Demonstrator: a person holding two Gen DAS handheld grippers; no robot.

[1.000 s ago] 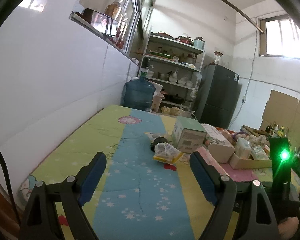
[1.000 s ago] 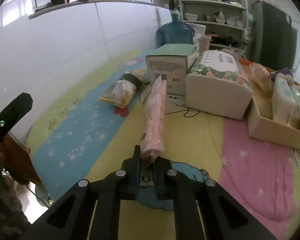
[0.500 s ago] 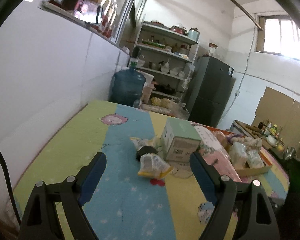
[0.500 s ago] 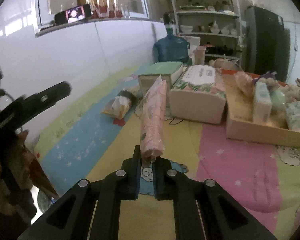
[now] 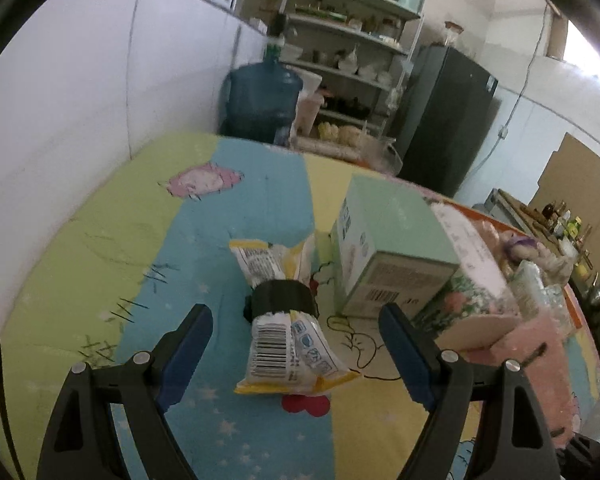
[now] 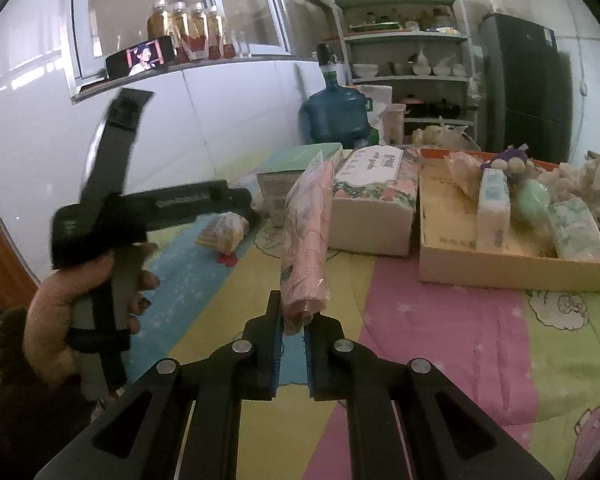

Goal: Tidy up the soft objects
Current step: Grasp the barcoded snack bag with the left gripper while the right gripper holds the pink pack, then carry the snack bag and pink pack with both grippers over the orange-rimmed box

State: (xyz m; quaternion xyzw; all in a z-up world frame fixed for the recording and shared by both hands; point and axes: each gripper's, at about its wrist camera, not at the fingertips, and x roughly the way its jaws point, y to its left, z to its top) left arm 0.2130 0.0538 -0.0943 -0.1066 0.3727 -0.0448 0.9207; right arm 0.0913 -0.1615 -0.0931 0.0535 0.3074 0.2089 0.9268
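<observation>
My right gripper [image 6: 293, 316] is shut on the near end of a long pink wrapped roll [image 6: 306, 232], held above the colourful table cover and pointing away. The roll also shows in the left wrist view [image 5: 528, 344]. My left gripper [image 5: 296, 340] is open and empty, its blue-padded fingers either side of a yellow-and-white snack pack [image 5: 288, 344] banded by a black strap [image 5: 280, 296]. The pack [image 6: 222, 232] and the hand-held left gripper [image 6: 204, 200] show in the right wrist view.
A mint green box [image 5: 384, 264] and a floral tissue pack [image 6: 374, 200] lie mid-table. A cardboard tray [image 6: 496, 268] at the right holds several soft packs. A white wall runs along the left. A blue water jug [image 5: 260, 100], shelves and a dark fridge stand behind.
My left gripper has moved forward and down until the snack pack lies between its open fingers. My right gripper has risen slightly with the pink roll still in it.
</observation>
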